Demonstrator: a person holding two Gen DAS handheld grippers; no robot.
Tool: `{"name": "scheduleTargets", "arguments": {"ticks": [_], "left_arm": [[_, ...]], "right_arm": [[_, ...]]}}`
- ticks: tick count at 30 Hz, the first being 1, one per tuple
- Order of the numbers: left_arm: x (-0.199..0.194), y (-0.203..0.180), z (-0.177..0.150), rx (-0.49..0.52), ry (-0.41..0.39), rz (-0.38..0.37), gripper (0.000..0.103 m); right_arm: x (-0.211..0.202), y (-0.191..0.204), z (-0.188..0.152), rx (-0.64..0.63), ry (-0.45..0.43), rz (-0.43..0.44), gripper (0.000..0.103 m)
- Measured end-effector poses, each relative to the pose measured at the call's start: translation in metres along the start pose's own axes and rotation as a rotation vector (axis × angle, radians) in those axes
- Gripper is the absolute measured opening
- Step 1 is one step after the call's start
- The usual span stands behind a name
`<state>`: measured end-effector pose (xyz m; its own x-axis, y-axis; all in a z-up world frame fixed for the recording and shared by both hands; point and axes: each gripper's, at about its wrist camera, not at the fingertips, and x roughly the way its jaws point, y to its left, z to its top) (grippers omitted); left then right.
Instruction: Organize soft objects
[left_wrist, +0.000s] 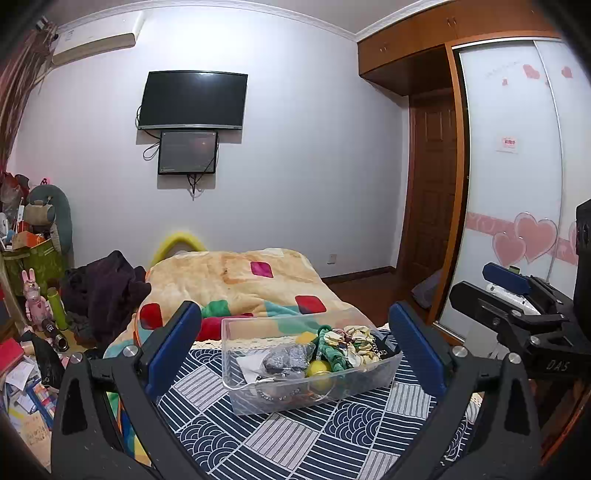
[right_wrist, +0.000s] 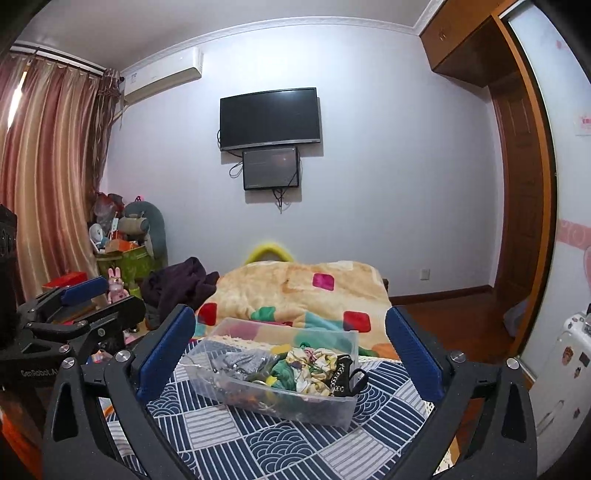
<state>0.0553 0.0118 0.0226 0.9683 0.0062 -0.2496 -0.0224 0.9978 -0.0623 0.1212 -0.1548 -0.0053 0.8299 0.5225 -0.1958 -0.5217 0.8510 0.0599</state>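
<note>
A clear plastic bin (left_wrist: 258, 400) stands on a navy patterned cloth (left_wrist: 280, 439) on the bed. It holds soft items: a grey sparkly piece (left_wrist: 286, 357), a green scrunchie (left_wrist: 330, 352), cream scrunchies (left_wrist: 360, 341) and a yellow ball (left_wrist: 318, 371). My left gripper (left_wrist: 295, 336) is open and empty, held back from the bin. In the right wrist view the same bin (right_wrist: 332, 408) sits ahead, with a black studded item (right_wrist: 341, 373) at its right end. My right gripper (right_wrist: 291, 341) is open and empty. Each gripper shows at the other view's edge.
A peach blanket with coloured squares (left_wrist: 236, 280) lies behind the bin. Dark clothes (left_wrist: 107, 291) are heaped at the bed's left. Cluttered toys and boxes (left_wrist: 33, 266) fill the left floor. A wardrobe with sliding doors (left_wrist: 517, 166) stands on the right.
</note>
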Motion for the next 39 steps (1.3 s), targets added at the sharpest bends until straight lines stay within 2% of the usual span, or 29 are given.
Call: {"name": "scheduleTargets", "arguments": {"ticks": [21, 39], "left_arm": [[-0.0053, -0.0068, 0.0022, 0.017, -0.018, 0.0, 0.103], [-0.0026, -0.0056, 0.0008, 0.003, -0.002, -0.026, 0.103]], "right_arm": [[-0.0025, -0.0017, 0.0004, 0.005, -0.007, 0.003, 0.103], [-0.0031, -0.0015, 0.0005, 0.012, 0.001, 0.011, 0.103]]}}
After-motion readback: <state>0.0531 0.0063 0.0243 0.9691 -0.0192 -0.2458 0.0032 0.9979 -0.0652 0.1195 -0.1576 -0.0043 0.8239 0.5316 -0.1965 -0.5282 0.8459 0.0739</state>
